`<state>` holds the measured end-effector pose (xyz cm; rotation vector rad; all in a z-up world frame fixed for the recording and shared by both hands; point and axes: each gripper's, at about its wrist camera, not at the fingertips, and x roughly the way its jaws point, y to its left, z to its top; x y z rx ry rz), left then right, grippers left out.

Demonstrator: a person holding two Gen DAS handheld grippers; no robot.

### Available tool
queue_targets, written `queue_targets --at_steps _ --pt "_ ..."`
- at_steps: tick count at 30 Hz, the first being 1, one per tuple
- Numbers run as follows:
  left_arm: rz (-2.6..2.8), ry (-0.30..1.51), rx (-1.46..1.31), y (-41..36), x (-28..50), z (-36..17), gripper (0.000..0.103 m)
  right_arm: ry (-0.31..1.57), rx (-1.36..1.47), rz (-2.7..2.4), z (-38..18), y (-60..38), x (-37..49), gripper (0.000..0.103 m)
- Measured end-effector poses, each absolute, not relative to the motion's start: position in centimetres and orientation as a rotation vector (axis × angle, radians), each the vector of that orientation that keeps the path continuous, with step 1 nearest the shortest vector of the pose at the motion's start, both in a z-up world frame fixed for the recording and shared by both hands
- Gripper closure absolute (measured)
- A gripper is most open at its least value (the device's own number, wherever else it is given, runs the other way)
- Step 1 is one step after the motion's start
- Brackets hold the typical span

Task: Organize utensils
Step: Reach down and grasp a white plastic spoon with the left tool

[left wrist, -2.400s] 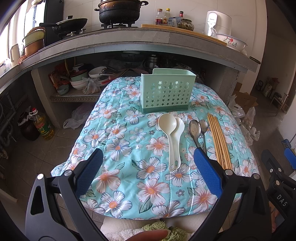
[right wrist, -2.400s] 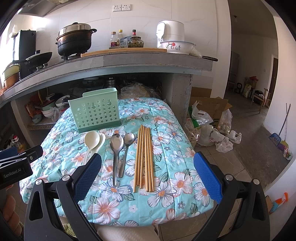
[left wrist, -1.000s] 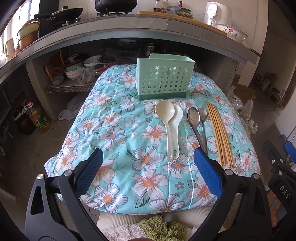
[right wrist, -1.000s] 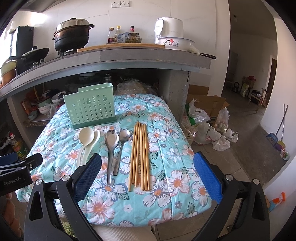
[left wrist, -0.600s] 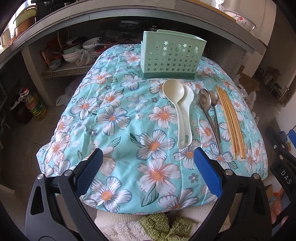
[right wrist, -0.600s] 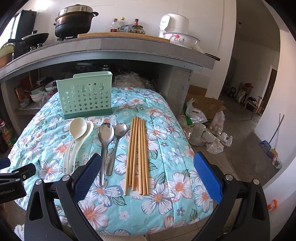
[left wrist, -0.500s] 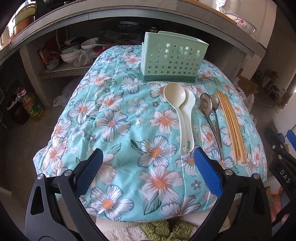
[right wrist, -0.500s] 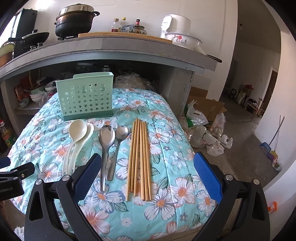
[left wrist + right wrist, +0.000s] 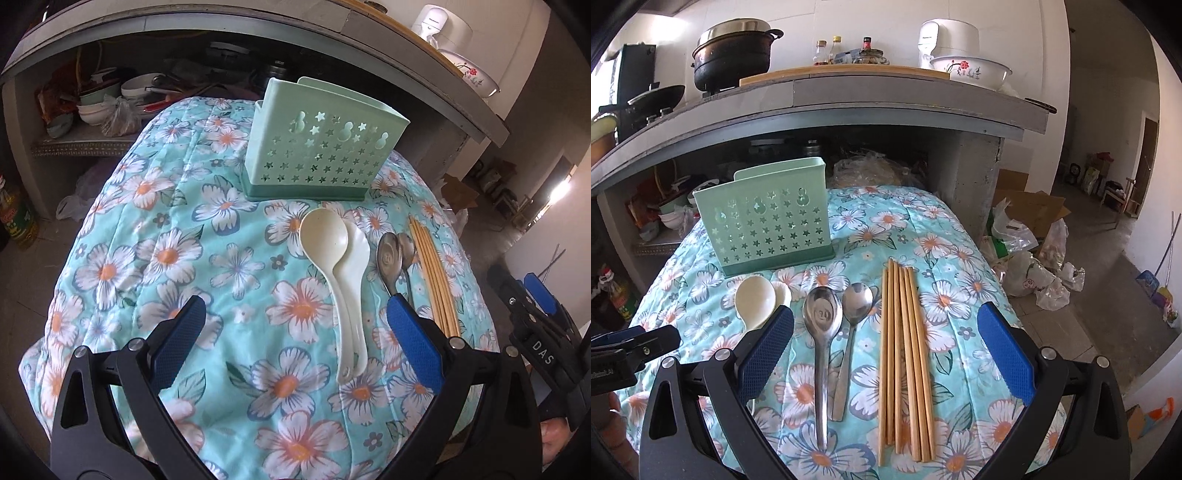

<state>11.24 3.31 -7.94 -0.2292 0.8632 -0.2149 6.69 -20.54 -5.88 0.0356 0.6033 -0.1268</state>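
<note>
Two open grippers, nothing picked up yet

We hold both tools above the near edge of the flowered cloth (image 9: 960,254), each with its blue pads spread wide and nothing between them. Our right gripper (image 9: 884,345) hangs over the bundle of wooden chopsticks (image 9: 905,362), which lies straight ahead between its two fingers, and the two metal spoons (image 9: 827,332) sit just to the left of that bundle. Our left gripper (image 9: 295,339) is aimed at the pair of cream plastic spoons (image 9: 341,280), stacked one on the other, slightly right of its centre line.

Every utensil lies flat with its long axis running away from us, handles toward us and bowls toward the mint green holder (image 9: 772,225). The holder stands upright at the far side of the cloth, beyond all the utensils, and we cannot see inside it.

We judge the sorting has not begun. The right hand is nearer the chopsticks and metal spoons, the left nearer the plastic spoons. Since the fingers straddle each long axis, closing across a handle needs little turning; lifting thin chopsticks off soft cloth may be fiddly.
</note>
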Motion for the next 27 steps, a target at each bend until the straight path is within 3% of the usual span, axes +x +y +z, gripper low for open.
queue_targets --at_steps 9,11,13,27 --pt "-0.272 0.862 -0.092 1.7 17.9 -8.5 0.009 0.688 0.074 -0.121 -7.3 -21.5 9.9 0.006" --pt "-0.301 0.873 -0.08 1.1 19.0 -8.8 0.016 0.681 0.089 -0.102 -7.4 -21.9 10.1 0.006" --pt "-0.335 0.903 -0.087 0.8 20.1 -9.4 0.031 0.666 0.101 -0.082 -7.3 -22.3 10.1 0.006" --pt "-0.435 1.028 -0.203 0.2 24.3 -13.3 0.093 0.634 0.177 0.095 -7.3 -22.3 11.3 0.006"
